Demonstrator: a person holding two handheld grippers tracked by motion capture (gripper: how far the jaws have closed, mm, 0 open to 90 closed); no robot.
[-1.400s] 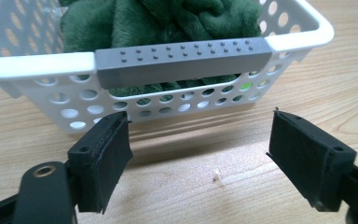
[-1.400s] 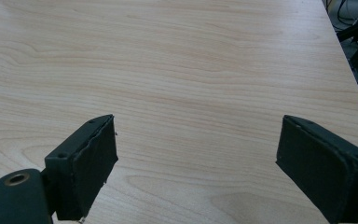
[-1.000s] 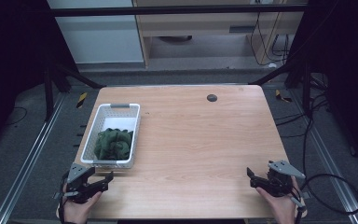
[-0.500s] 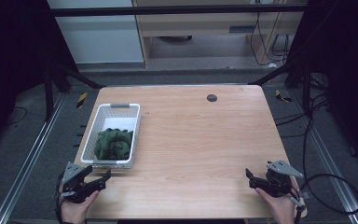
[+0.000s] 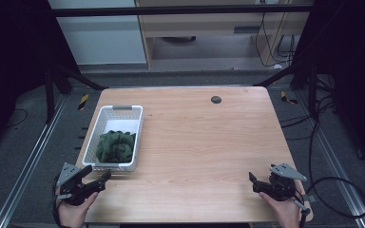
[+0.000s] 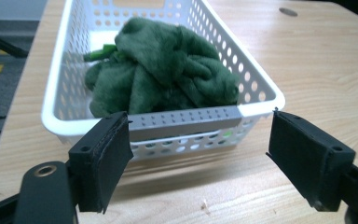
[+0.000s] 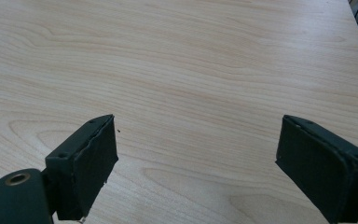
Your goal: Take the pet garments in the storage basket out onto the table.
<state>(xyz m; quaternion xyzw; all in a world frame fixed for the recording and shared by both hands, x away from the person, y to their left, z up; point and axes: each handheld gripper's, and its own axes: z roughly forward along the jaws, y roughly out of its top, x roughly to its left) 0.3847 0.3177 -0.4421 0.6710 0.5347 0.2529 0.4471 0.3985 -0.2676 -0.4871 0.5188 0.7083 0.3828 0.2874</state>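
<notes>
Your forearms are cut off at the bottom edge of the high view, and the dark surroundings at both sides are hard to make out. Since a second ago your left gripper (image 5: 97, 179) has dropped slightly toward the lower left corner; your right gripper (image 5: 256, 183) has barely shifted at lower right. Both sets of jaws stand wide apart and hold nothing. The white basket (image 5: 138, 124) sits left of centre on the wooden table (image 5: 204, 142), with a crumpled green cloth (image 6: 163, 70) filling its near end. A small dark disc (image 5: 216, 99) lies near the table's top edge.
</notes>
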